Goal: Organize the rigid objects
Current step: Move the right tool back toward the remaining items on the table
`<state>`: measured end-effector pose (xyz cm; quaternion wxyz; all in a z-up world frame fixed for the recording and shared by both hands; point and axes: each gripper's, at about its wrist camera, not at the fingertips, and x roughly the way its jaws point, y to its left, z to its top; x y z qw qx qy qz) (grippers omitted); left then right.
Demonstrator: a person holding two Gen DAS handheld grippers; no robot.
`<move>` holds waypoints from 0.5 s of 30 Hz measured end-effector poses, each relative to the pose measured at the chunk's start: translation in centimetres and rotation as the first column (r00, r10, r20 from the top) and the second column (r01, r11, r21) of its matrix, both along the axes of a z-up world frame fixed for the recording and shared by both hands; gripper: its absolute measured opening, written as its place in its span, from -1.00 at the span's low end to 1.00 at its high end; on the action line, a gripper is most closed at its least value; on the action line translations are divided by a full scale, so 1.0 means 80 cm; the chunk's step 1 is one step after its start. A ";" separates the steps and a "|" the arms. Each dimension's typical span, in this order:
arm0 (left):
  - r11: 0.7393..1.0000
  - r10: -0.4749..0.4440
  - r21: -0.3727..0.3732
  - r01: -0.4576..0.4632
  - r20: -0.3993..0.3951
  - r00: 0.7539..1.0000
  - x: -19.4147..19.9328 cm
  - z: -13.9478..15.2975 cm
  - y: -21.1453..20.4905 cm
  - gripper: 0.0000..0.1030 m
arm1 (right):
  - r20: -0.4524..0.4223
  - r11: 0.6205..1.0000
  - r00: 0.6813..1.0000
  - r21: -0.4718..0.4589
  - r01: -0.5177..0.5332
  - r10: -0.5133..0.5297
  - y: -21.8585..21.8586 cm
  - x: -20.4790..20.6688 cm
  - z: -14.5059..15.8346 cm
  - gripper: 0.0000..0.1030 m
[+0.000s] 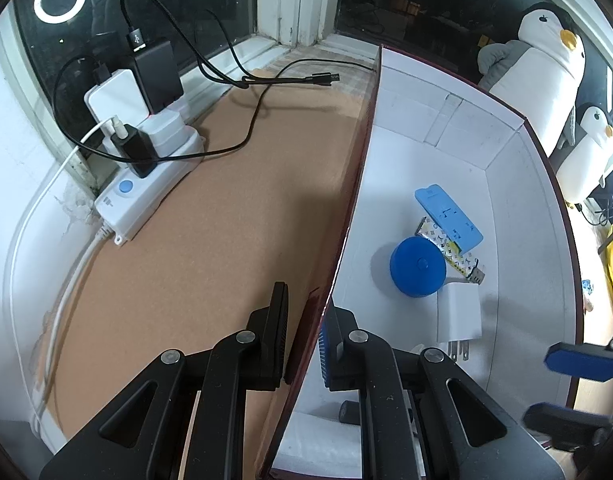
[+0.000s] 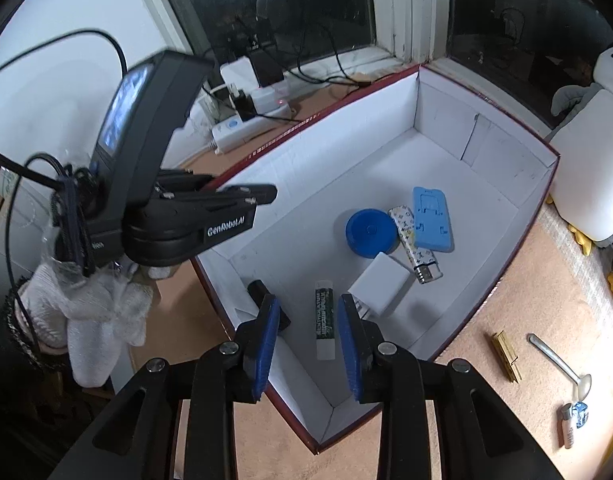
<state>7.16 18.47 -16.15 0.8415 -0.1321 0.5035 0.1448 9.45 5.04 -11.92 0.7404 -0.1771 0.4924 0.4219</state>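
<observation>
A white-lined box with a dark red rim (image 2: 482, 300) (image 1: 358, 184) holds a blue round lid (image 2: 371, 233) (image 1: 418, 266), a light blue phone stand (image 2: 432, 218) (image 1: 448, 216), a patterned lighter (image 2: 414, 245), a white charger plug (image 2: 380, 282) (image 1: 458, 316), a lip balm stick (image 2: 324, 320) and a small black piece (image 2: 262, 292). My left gripper (image 1: 304, 340) (image 2: 262, 196) straddles the box's left wall with its jaws apart, not touching the wall. My right gripper (image 2: 306, 344) (image 1: 574, 388) is open and empty above the lip balm.
On the tan mat right of the box lie a wooden clothespin (image 2: 506, 356), a metal spoon (image 2: 562, 364) and a small tube (image 2: 570, 424). A white power strip (image 1: 146, 192) with chargers and black cables (image 1: 242, 80) sits at the left by the window. Penguin plush toys (image 1: 546, 68) stand at the right.
</observation>
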 end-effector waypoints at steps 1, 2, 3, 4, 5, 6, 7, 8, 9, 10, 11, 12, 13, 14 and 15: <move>1.000 0.001 -0.001 -0.001 -0.002 1.000 -0.001 0.000 0.000 -0.77 | 0.002 1.000 1.000 0.010 0.007 -0.007 -0.004 0.000 0.004 -0.47; 1.000 0.001 -0.001 -0.001 -0.003 1.000 -0.001 0.000 0.000 -0.77 | 0.002 1.000 1.000 0.018 0.014 -0.014 -0.009 0.002 0.007 -0.47; 1.000 0.002 0.001 -0.002 -0.004 1.000 -0.003 0.001 0.000 -0.77 | 0.001 0.999 1.000 0.027 0.023 -0.023 -0.013 0.003 0.010 -0.47; 1.000 0.002 0.002 -0.002 -0.005 1.000 -0.003 0.001 0.000 -0.77 | 0.001 0.999 0.999 0.038 0.034 -0.034 -0.020 0.004 0.013 -0.46; 1.000 0.002 0.002 -0.002 -0.006 1.000 -0.003 0.000 0.000 -0.77 | 0.001 0.998 0.999 0.047 0.044 -0.044 -0.026 0.005 0.016 -0.46; 1.000 0.003 0.002 -0.003 -0.007 1.000 -0.004 0.001 -0.001 -0.76 | 0.001 0.997 0.998 0.056 0.057 -0.057 -0.033 0.007 0.018 -0.44; 1.000 0.004 0.003 -0.004 -0.008 1.000 -0.004 0.001 -0.001 -0.77 | 0.001 0.995 0.997 0.066 0.073 -0.073 -0.042 0.008 0.021 -0.42; 1.000 0.004 0.003 -0.004 -0.009 1.000 -0.005 0.001 -0.002 -0.76 | 0.000 0.993 0.996 0.075 0.090 -0.090 -0.051 0.011 0.023 -0.41; 1.000 0.005 0.005 -0.005 -0.010 1.000 -0.006 0.002 -0.002 -0.76 | -0.002 0.990 0.994 0.086 0.107 -0.108 -0.060 0.013 0.025 -0.41; 1.000 0.005 0.005 -0.005 -0.010 1.000 -0.006 0.002 -0.002 -0.76 | -0.005 0.987 0.992 0.098 0.128 -0.128 -0.073 0.016 0.026 -0.41; 1.000 0.006 0.005 -0.006 -0.010 1.000 -0.006 0.002 -0.002 -0.76 | -0.008 0.984 0.989 0.105 0.147 -0.147 -0.085 0.020 0.027 -0.41; 1.000 0.007 0.006 -0.007 -0.010 1.000 -0.007 0.002 -0.002 -0.76 | -0.010 0.979 0.986 0.112 0.168 -0.168 -0.098 0.023 0.028 -0.41; 1.000 0.009 0.006 -0.009 -0.010 1.000 -0.007 0.002 -0.001 -0.76 | -0.014 0.975 0.982 0.117 0.190 -0.190 -0.112 0.027 0.027 -0.40; 1.000 0.011 0.007 -0.011 -0.011 1.000 -0.008 0.002 -0.001 -0.76 | -0.014 0.970 0.977 0.118 0.213 -0.212 -0.125 0.030 0.026 -0.40; 1.000 0.013 0.007 -0.013 -0.012 1.000 -0.009 0.003 -0.001 -0.76 | -0.013 0.967 0.974 0.114 0.228 -0.228 -0.135 0.035 0.025 -0.40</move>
